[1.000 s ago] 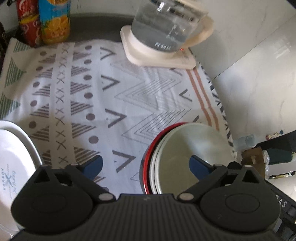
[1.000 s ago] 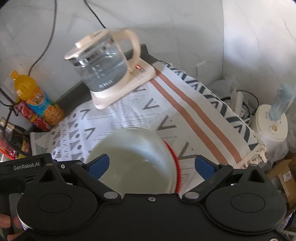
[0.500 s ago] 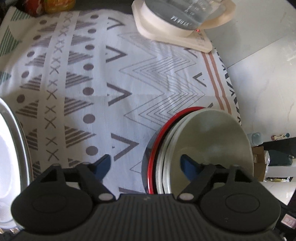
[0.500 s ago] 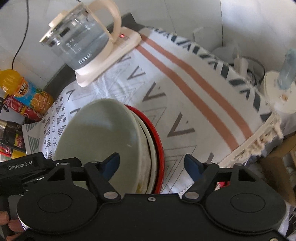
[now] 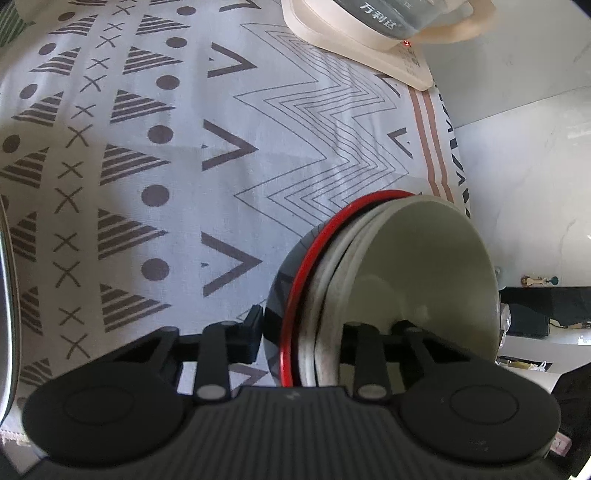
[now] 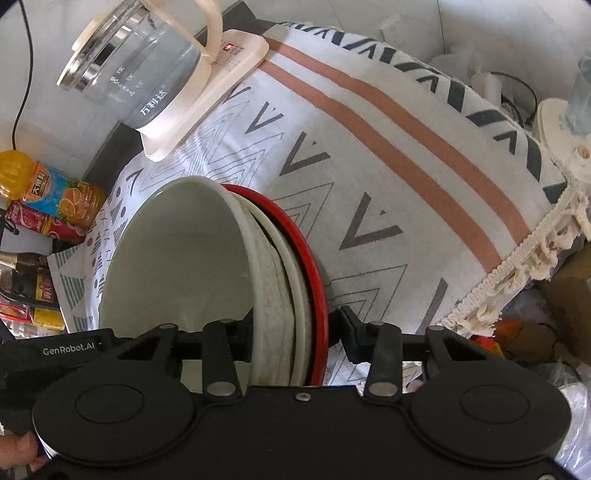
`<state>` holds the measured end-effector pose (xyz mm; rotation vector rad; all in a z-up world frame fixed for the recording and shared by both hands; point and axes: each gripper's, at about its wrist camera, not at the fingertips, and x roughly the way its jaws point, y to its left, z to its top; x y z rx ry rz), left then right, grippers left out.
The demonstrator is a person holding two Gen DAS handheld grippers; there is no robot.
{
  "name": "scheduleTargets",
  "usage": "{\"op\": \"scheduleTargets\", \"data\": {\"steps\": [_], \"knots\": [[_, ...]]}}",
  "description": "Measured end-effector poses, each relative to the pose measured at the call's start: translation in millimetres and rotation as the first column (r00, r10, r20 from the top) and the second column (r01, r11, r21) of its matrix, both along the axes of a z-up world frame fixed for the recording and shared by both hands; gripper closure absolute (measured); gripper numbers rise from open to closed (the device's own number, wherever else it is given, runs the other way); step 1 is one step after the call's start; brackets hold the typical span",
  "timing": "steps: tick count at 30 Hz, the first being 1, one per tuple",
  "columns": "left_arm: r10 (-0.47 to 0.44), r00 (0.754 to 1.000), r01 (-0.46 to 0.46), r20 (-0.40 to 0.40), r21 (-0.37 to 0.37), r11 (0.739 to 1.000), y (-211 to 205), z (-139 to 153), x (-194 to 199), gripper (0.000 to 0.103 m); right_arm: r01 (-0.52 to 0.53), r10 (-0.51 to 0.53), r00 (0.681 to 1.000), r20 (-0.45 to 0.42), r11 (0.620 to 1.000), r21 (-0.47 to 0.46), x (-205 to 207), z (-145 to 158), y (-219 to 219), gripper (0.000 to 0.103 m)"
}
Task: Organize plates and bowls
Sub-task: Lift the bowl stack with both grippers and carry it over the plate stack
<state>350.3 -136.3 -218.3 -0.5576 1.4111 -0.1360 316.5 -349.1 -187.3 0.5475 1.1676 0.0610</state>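
Since the earlier frames I see both lowered: left hand-held gripper (image 5: 301, 338) and right hand-held gripper (image 6: 297, 338) closing across stacked bowls' (image 6: 177, 258) rims.

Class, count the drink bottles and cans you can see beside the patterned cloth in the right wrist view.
3: an orange juice bottle, a red can just below it, and a dark bottle lower still. More may be hidden at the frame edge.

wall (image 6: 74, 22): pale marble | table: patterned cloth (image 6: 369, 155) | light: daylight
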Motion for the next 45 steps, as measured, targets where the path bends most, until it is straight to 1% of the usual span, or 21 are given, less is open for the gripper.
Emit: {"op": "scheduleTargets", "data": {"steps": [2,5,8,13,22,34,45], "knots": [[0.008,1.0,-0.009,0.015,0.007,1.0,4.5,1.8,-1.6,0.073,-0.007,0.006,1.0,0.019,1.0,0.015,-0.5,2.1,-0.2,0.072],[0.025,0.999,-0.024,0.022,-0.014,1.0,13.4,4.5,-3.2,0.073,-0.024,0.024,0.999,0.04,1.0,0.008,-0.6,7.2,5.5,0.073],[0.024,0.999,-0.024,0.042,-0.001,1.0,18.4,10.0,-6.2,0.073,-0.031,0.031,0.998,0.05,0.999,0.016,-0.2,10.4,11.1,0.073],[0.054,0.996,-0.054,0.066,-0.012,0.998,32.1,17.6,-11.3,0.073,-0.053,0.052,0.996,0.076,0.998,0.02,0.9,19.0,22.7,0.073],[0.098,0.988,-0.099,0.118,0.003,0.995,62.8,41.6,-20.7,0.073,-0.092,0.086,0.989,0.121,0.995,0.042,1.4,34.9,50.7,0.073],[0.175,0.969,-0.178,0.173,0.005,0.984,110.1,66.6,-49.9,0.073,-0.171,0.159,0.972,0.175,0.984,0.054,-4.5,58.8,99.9,0.073],[0.238,0.945,-0.246,0.226,0.011,0.969,153.6,87.5,-81.0,0.072,-0.235,0.215,0.951,0.223,0.97,0.064,-17.4,73.3,142.6,0.073]]}}
